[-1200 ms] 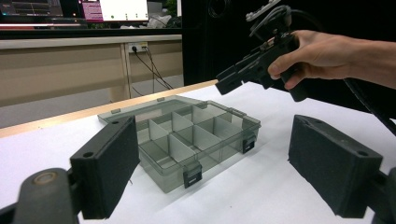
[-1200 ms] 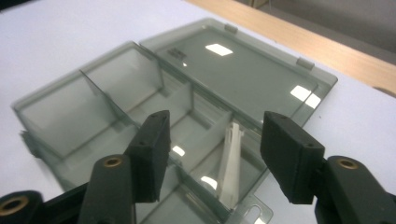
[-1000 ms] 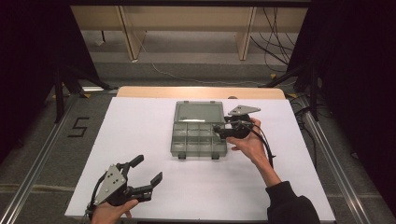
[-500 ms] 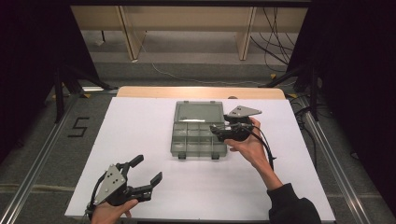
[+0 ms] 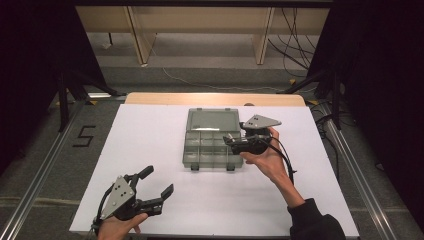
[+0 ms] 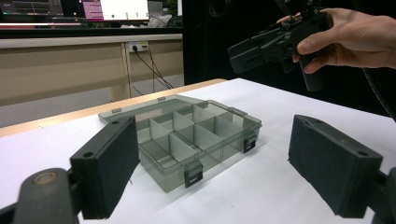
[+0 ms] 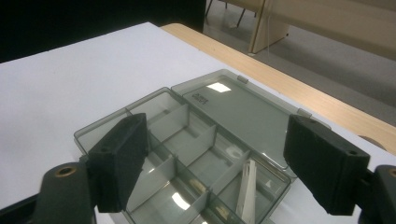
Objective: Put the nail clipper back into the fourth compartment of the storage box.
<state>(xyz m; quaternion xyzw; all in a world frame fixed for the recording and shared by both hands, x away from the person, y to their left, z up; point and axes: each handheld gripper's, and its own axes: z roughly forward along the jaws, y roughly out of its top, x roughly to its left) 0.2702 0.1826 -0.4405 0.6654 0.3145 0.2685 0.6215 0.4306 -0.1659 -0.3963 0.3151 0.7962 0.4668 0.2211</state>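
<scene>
A grey see-through compartment box lies in the middle of the white table, its lid folded flat behind it. A white strip lies in one compartment. My right gripper, held in a hand, hovers over the box's right side and points left. Its jaws have just been opening and stand wide with nothing between them. My left gripper is open near the table's front left and faces the box. In that view the right gripper hangs above the box.
The white tabletop ends in a wooden strip at the far edge. Metal rails run along both sides of the table. A cable trails from the right gripper along the forearm.
The right gripper has lifted slightly over the box's right side and its jaws have spread wider. The left gripper has stayed where it was.
</scene>
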